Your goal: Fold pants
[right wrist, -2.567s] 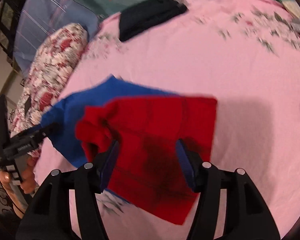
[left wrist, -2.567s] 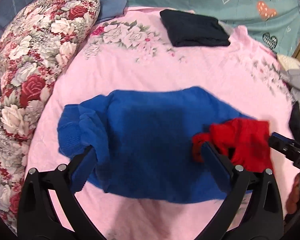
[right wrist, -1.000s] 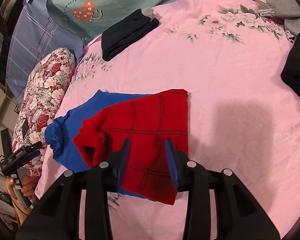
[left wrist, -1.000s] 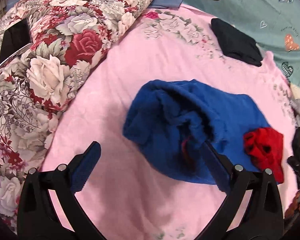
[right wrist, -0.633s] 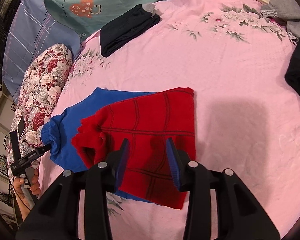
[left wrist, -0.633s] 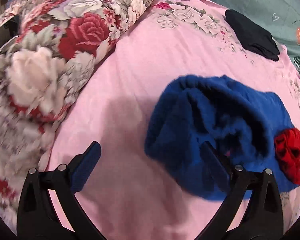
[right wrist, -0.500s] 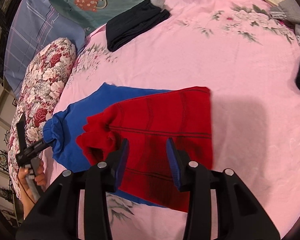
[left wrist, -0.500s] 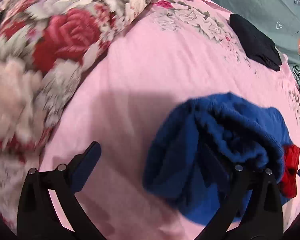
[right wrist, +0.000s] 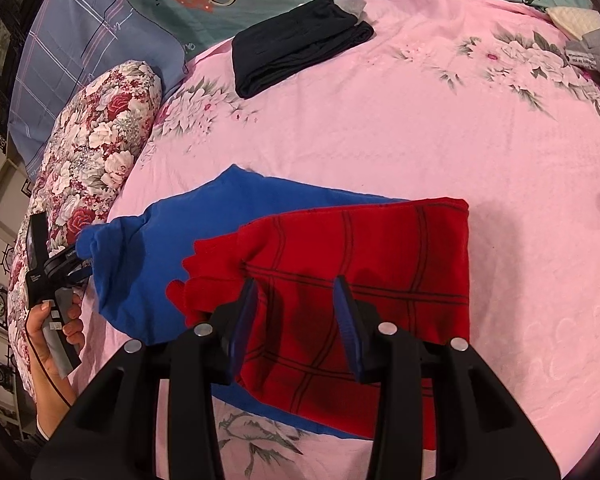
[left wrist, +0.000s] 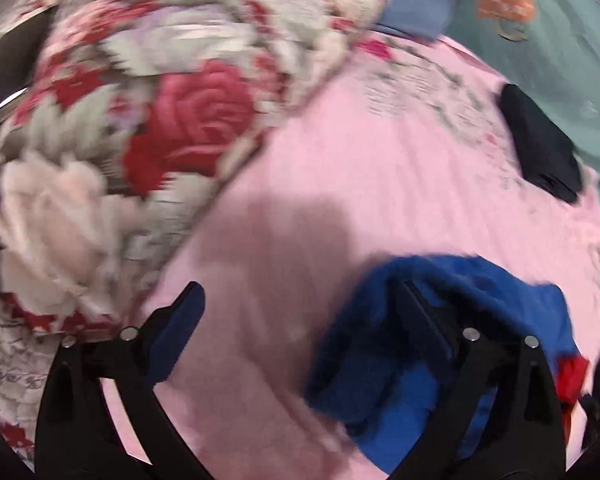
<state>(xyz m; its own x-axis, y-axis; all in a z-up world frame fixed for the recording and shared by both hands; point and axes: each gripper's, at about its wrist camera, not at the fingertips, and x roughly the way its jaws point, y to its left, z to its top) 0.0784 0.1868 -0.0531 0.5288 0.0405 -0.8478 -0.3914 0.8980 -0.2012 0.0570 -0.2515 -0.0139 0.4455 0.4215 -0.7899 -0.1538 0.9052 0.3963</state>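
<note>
The blue and red pants lie folded on the pink bed sheet, the red checked side on top of the blue. My right gripper hovers just above the red part, jaws partly apart and holding nothing. My left gripper is wide open; its right finger lies against the bunched blue end. In the right wrist view the left gripper sits at the blue cuff.
A floral pillow lies close on the left and also shows in the right wrist view. Folded black pants rest at the far side of the bed. Grey and black clothes lie at the right edge.
My left gripper has swung left toward the floral pillow, so the blue end has slid to its right finger. My right gripper stays over the red part.
</note>
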